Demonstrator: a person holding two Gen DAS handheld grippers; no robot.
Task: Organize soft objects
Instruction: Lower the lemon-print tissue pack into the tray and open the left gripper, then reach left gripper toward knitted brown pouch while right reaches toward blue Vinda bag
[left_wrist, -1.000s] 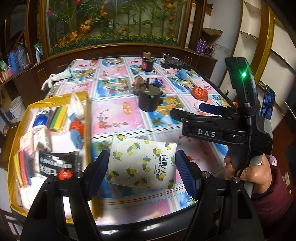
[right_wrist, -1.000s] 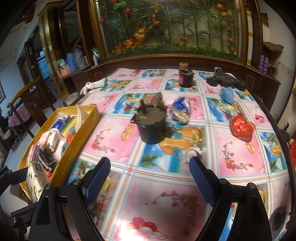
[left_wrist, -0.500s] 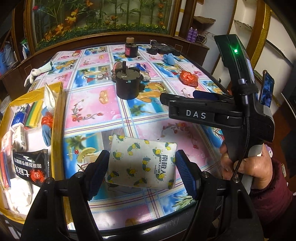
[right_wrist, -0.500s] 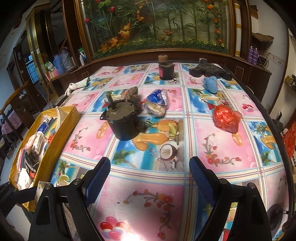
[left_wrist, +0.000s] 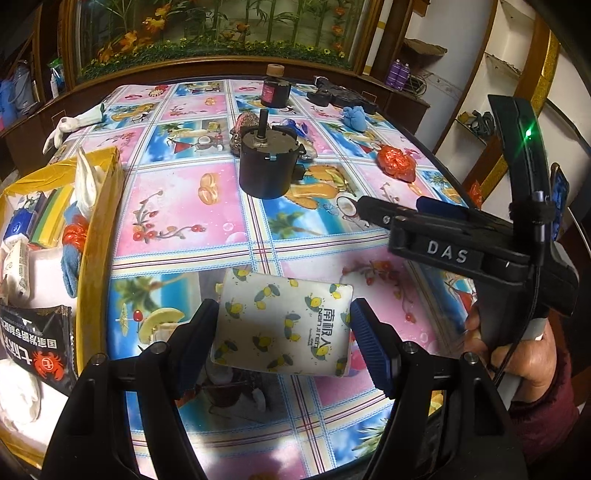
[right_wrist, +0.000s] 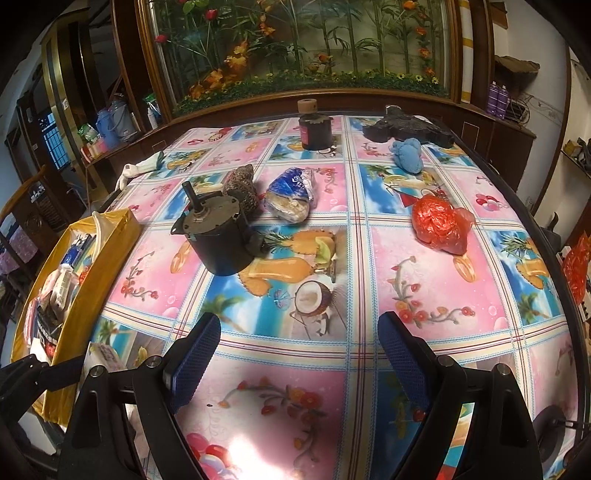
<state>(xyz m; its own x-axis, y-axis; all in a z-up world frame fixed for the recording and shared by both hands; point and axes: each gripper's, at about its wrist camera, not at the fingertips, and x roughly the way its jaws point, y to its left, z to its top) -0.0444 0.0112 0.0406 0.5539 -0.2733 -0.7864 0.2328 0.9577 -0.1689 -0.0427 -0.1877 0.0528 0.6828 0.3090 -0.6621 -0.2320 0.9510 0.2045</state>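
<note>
Your left gripper (left_wrist: 282, 328) is clamped on the lemon-print tissue pack (left_wrist: 284, 325), both pads pressing its short ends, and holds it above the near edge of the table (left_wrist: 184, 206), just right of the yellow box (left_wrist: 98, 236) that already contains other soft packets. Your right gripper (right_wrist: 299, 347) is spread wide with nothing between its fingers, poised over the patterned tablecloth. Ahead of it sit the black motor (right_wrist: 218, 236), a red plastic bag (right_wrist: 439, 223) and a blue cloth (right_wrist: 408, 155).
</note>
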